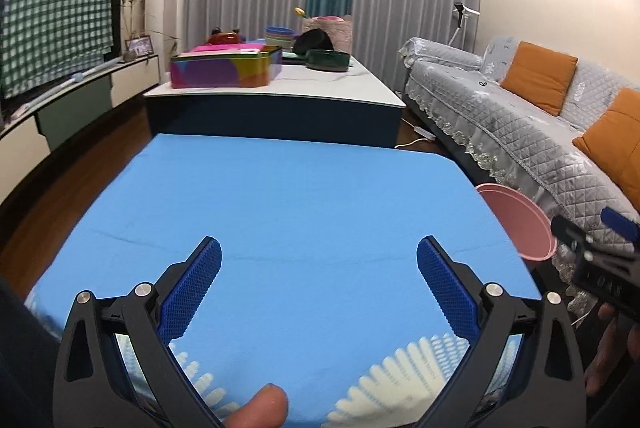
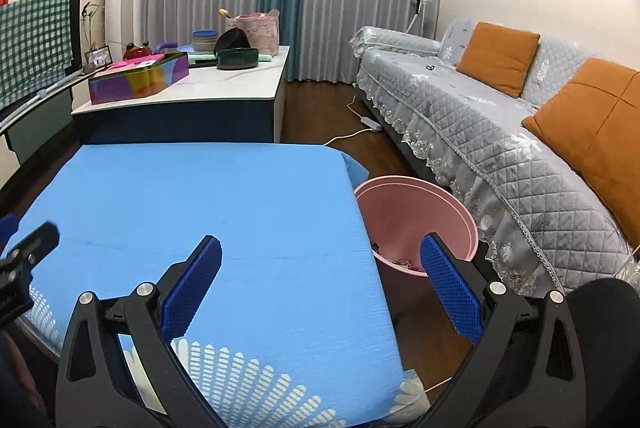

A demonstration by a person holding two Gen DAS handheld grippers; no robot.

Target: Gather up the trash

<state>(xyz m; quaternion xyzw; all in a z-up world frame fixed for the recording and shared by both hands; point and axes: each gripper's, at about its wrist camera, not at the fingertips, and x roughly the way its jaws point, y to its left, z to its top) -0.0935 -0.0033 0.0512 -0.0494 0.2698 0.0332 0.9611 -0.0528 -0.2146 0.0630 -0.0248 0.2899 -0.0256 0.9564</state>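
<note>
From the left wrist view, the left claw (image 1: 319,260) hangs released over the blue-covered bench (image 1: 304,195), its blue ridged pads wide apart with nothing between them. A pink bin (image 1: 520,224) stands on the floor just beside the bench's right edge, next to the grey quilted sofa (image 1: 520,115), and part of the right claw's black body shows at the far right. From the right wrist view, the right claw (image 2: 321,260) is likewise released and grasps nothing; its left pad lies over the bench (image 2: 200,195), its right pad over the pink bin (image 2: 420,211), where a few small scraps of trash (image 2: 400,263) lie at the bottom.
</note>
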